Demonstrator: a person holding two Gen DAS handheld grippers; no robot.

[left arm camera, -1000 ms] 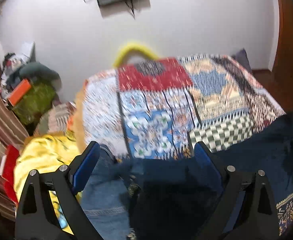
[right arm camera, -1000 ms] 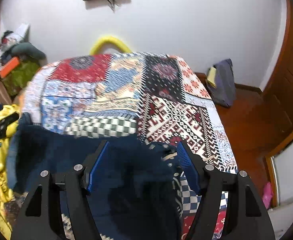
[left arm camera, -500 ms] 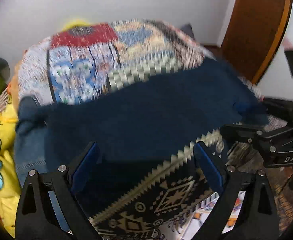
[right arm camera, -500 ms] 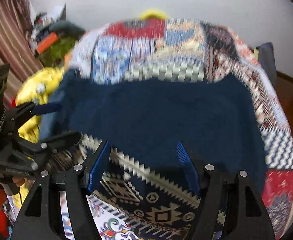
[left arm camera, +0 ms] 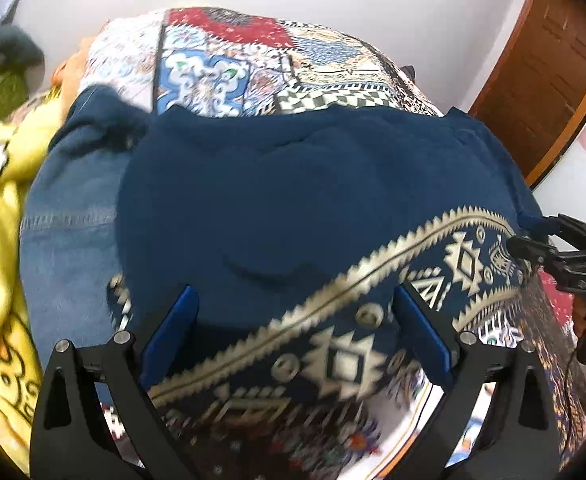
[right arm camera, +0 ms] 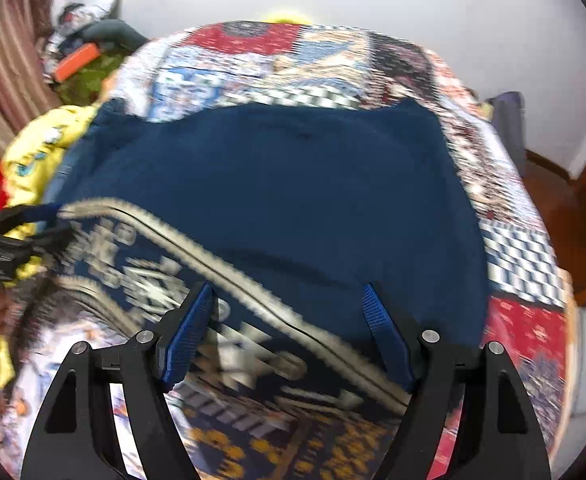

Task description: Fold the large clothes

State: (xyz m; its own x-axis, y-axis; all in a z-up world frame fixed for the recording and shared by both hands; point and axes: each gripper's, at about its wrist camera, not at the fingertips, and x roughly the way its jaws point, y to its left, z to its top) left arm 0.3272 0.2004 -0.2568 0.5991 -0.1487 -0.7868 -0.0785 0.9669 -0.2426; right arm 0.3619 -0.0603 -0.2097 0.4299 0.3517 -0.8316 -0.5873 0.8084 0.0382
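- We have the navy garment [left arm camera: 293, 200] spread across the patchwork bedspread [left arm camera: 229, 68], its plain back upward and a cream-patterned band [left arm camera: 333, 356] running along the near edge.
- Our left gripper [left arm camera: 293, 344] hovers over that patterned band with its jaws set wide; nothing sits between the blue pads [left arm camera: 169, 336], so it holds no cloth.
- Our right gripper [right arm camera: 289, 336] is likewise spread wide above the band on its own side and grips nothing.
- At the left edge the garment overlaps blue denim [left arm camera: 69, 240], with a yellow printed cloth [left arm camera: 1, 200] beside it. We judge that this side needs care, or we pinch the jeans along with the hem.
- To fold well, we would bring each gripper down on a near corner of the hem, catch only the navy layers, and close firmly before lifting.
- We would then carry both corners forward evenly, keeping the edge taut between the two, so the fold line stays straight.
- Motion blur hides fine creases, so we cannot tell how smooth the cloth lies.
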